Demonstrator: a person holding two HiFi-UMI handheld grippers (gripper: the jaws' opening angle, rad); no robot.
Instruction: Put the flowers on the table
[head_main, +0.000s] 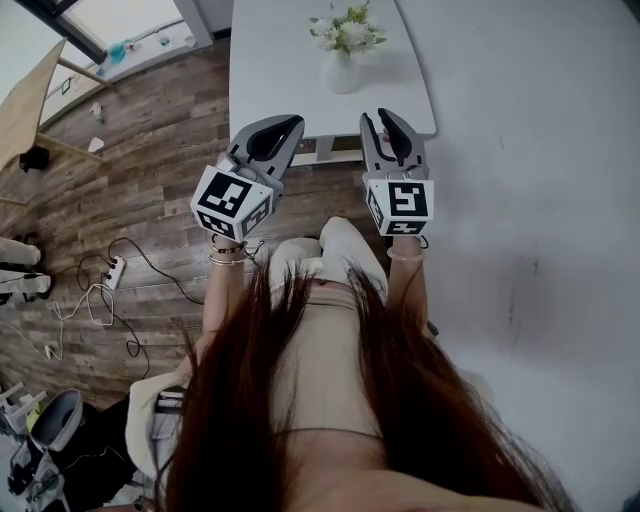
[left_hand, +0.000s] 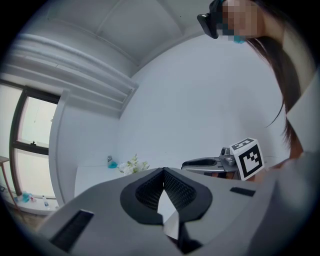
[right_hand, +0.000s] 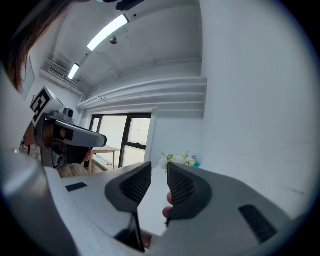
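Head view: the left gripper is seen closed on nothing; the right gripper is held partly open and empty; the flowers are found already standing in a vase on the white table, so little seems left; wooden floor is seen at left, white wall at right.

Flowers: white blooms, green leaves.
Vase: white.
Table: plain white.
Floor: brown-grey wood planks.
Left gripper and right gripper: grey shells, black cross-hatched pads (each marker cube white with black square patterns).
Wall: off-white.
Cables: white and black.
Hair: dark reddish brown.
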